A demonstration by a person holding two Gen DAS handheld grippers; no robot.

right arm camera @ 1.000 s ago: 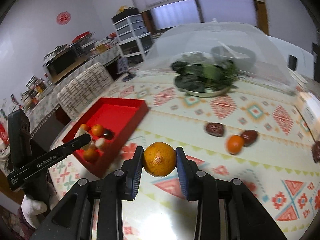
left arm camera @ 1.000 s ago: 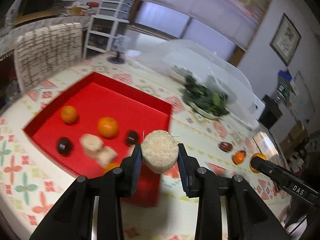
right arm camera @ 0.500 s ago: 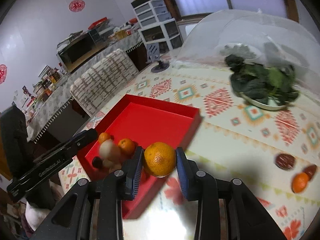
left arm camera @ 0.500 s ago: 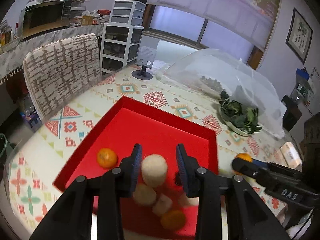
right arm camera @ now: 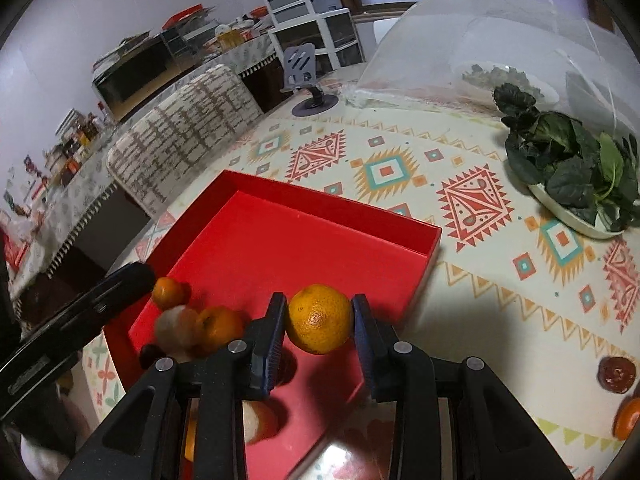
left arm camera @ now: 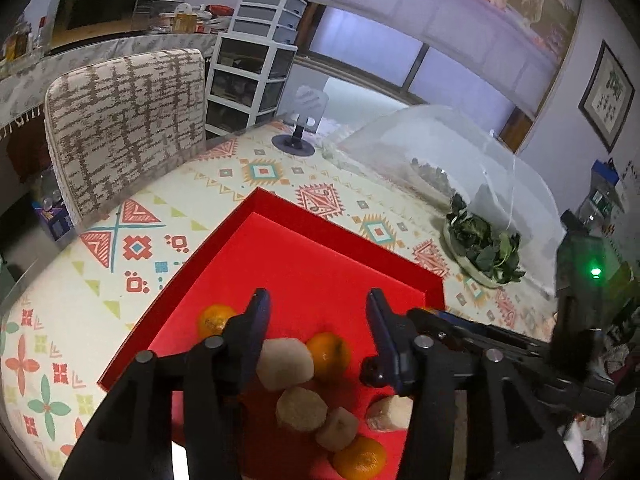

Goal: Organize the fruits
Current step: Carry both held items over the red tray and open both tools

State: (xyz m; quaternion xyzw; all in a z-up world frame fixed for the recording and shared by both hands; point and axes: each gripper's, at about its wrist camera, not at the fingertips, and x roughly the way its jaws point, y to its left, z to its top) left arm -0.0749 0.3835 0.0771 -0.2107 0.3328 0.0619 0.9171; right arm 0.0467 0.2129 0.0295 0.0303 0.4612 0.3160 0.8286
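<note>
A red tray (left arm camera: 320, 248) holds several oranges, pale rough fruits and a dark one. My left gripper (left arm camera: 318, 322) hangs open over the tray; a pale fruit (left arm camera: 284, 364) lies below it beside an orange (left arm camera: 330, 354). My right gripper (right arm camera: 320, 320) is shut on a large orange (right arm camera: 319, 319) above the tray's (right arm camera: 304, 208) near right part. The left gripper's finger (right arm camera: 100, 304) shows at the left of the right wrist view, near the blurred pale fruit (right arm camera: 176, 326).
On the patterned tablecloth (right arm camera: 480, 280) a dish of dark greens (right arm camera: 576, 172) stands beside a clear mesh food cover (right arm camera: 480, 40). A dark fruit (right arm camera: 616, 374) and a small orange (right arm camera: 628, 418) lie at the right. A phone stand (left arm camera: 298, 120) and a chair (left arm camera: 128, 120) are behind.
My left gripper has opened and the pale fruit has dropped into the tray among the others. My right gripper has carried the orange over the tray.
</note>
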